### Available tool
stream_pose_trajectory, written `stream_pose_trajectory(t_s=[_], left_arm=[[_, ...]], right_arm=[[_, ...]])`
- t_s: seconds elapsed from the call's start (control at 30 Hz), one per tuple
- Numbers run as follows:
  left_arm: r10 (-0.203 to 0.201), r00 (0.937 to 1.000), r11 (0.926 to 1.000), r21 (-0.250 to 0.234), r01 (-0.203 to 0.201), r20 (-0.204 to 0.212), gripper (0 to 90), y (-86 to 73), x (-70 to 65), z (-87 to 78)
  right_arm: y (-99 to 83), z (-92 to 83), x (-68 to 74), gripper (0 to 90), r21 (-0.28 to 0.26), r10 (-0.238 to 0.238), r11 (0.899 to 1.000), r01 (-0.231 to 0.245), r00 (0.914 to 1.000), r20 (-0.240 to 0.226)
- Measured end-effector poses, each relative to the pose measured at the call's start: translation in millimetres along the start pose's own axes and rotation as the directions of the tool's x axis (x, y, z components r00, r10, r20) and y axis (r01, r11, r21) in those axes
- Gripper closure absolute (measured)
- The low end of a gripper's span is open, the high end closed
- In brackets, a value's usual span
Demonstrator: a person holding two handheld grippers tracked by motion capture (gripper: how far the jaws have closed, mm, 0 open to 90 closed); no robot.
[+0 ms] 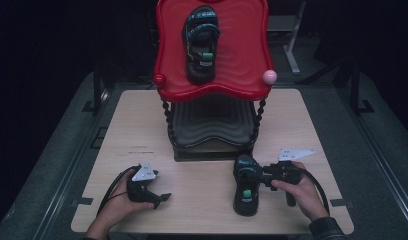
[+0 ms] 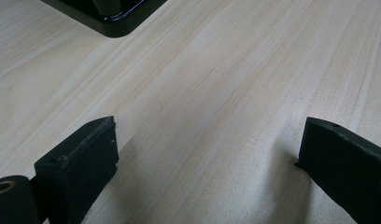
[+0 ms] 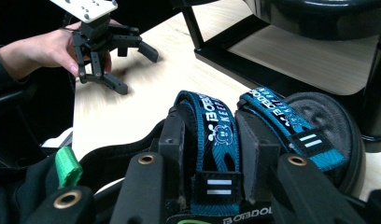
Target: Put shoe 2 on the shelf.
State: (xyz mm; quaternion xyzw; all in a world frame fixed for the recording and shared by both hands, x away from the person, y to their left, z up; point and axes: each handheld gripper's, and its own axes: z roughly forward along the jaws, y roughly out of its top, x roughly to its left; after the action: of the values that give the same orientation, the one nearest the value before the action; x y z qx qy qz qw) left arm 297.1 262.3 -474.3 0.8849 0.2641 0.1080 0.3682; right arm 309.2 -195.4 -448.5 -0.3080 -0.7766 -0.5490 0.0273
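Observation:
A black sandal with blue straps and a green tab lies on the wooden table at the front right, toe end towards the stand. My right gripper comes at it from the right. In the right gripper view its jaws stand on either side of one blue strap, and both pads press against it. A second matching sandal rests on the red top tray. My left gripper sits at the front left, jaws wide apart over bare wood, holding nothing; it also shows across the table.
The two-tier stand is at the middle back of the table, with a black lower shelf under the red tray and a pink knob at its right corner. The stand's black base corner lies beyond my left gripper.

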Motion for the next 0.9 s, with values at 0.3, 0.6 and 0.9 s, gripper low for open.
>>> stream_pose_trajectory(t_s=[0.3,0.6,0.9], left_arm=[[0.001,1.0,1.0,0.001,-0.001,0.0,3.8,0.0,0.0,0.0],[0.0,1.0,1.0,0.002,0.0,0.001,3.8,0.1,0.1,-0.1],[-0.001,1.0,1.0,0.002,0.001,-0.001,3.8,0.1,0.2,-0.1]], right_arm=[[5.9,-11.4,6.2,65.4,-0.058,-0.005,0.998,0.004,0.9998,-0.017],[20.9,-33.1,21.0,65.8,-0.103,-0.037,0.994,0.036,0.9993,-0.01],[26.5,-49.2,35.0,66.0,-0.124,-0.061,0.991,0.058,0.998,-0.017]])
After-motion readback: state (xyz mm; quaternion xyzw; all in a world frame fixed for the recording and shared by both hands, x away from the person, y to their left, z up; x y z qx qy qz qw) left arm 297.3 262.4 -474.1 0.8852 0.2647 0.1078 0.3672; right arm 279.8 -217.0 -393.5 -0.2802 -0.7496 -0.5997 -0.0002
